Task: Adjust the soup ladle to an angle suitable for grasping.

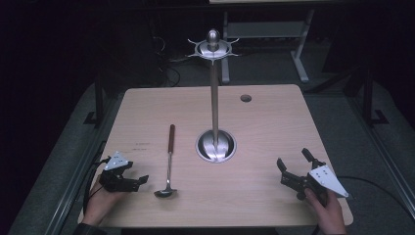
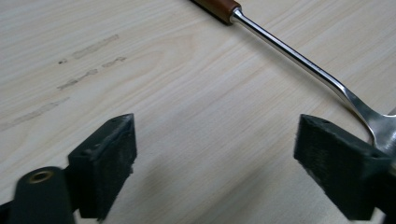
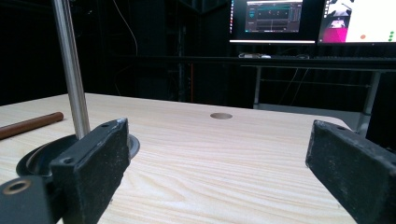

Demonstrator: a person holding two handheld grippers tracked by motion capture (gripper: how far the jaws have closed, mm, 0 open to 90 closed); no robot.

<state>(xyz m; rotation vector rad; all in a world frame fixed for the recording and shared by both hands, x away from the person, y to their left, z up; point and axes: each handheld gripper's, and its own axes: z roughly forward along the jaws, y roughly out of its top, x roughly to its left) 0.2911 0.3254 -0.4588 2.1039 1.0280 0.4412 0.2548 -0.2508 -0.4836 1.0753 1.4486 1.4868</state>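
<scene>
A metal ladle (image 1: 169, 166) with a brown wooden handle lies flat on the wooden table (image 1: 274, 122), bowl toward the front edge. Its shaft (image 2: 299, 58) crosses the left gripper view. A tall steel stand (image 1: 214, 105) with hooks at its top rises from a round base (image 1: 216, 146) at the table's middle. My left gripper (image 1: 138, 176) rests at the front left, open, just left of the ladle's bowl, holding nothing. At the front right my right gripper (image 1: 292, 160) is open and empty, its jaws wide apart and aimed toward the stand's pole (image 3: 71, 65).
A round cable hole (image 1: 245, 98) sits near the table's far right. Behind the table stand dark desk frames and lit monitors (image 3: 273, 21). A person's hands (image 1: 100, 203) hold both grippers at the front edge. Cables trail off each side.
</scene>
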